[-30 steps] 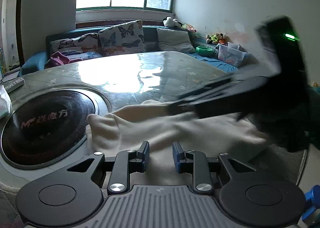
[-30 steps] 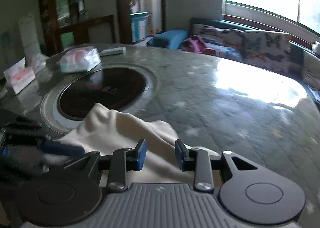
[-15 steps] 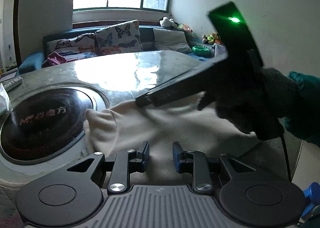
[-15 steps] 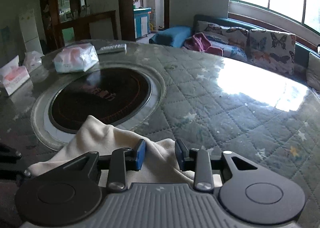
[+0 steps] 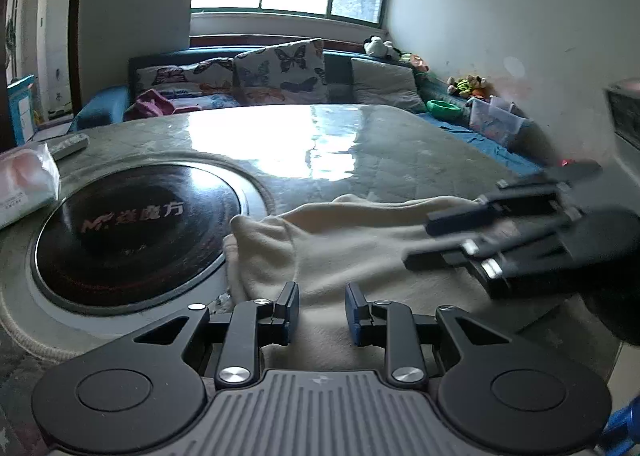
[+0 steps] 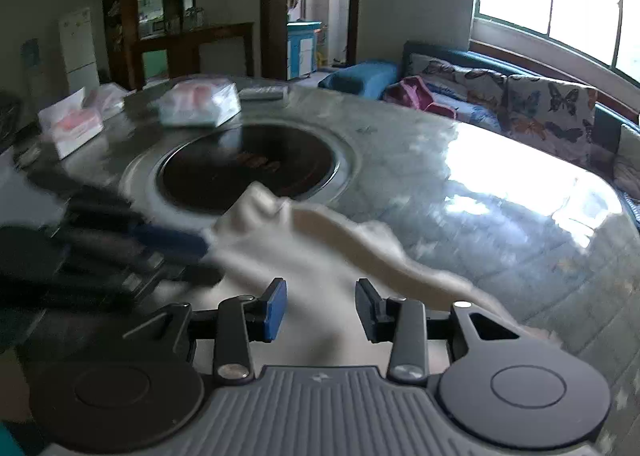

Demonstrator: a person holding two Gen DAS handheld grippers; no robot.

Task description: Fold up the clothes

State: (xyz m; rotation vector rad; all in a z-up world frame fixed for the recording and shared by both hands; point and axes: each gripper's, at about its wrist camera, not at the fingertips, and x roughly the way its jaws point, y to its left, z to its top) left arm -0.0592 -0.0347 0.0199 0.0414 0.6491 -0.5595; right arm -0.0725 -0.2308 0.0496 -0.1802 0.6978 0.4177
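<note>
Both tools hover empty over the cream garment (image 5: 360,248), which lies rumpled at the table's (image 5: 392,144) near edge beside the round black cooktop (image 5: 132,232). Left gripper (image 5: 321,310) jaws apart, right gripper (image 6: 321,306) jaws apart, neither pinching cloth.

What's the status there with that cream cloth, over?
Both hand-held grippers open: left, right. Cream garment rumpled on table, ungripped. Corner overlaps black cooktop.

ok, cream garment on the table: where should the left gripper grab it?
Probably the bunched corner of the cream garment beside the round black hotplate. It stands up in a fold off the table, giving the fingers an edge. Come in low from the near side; the left gripper is open, close behind it.
</note>
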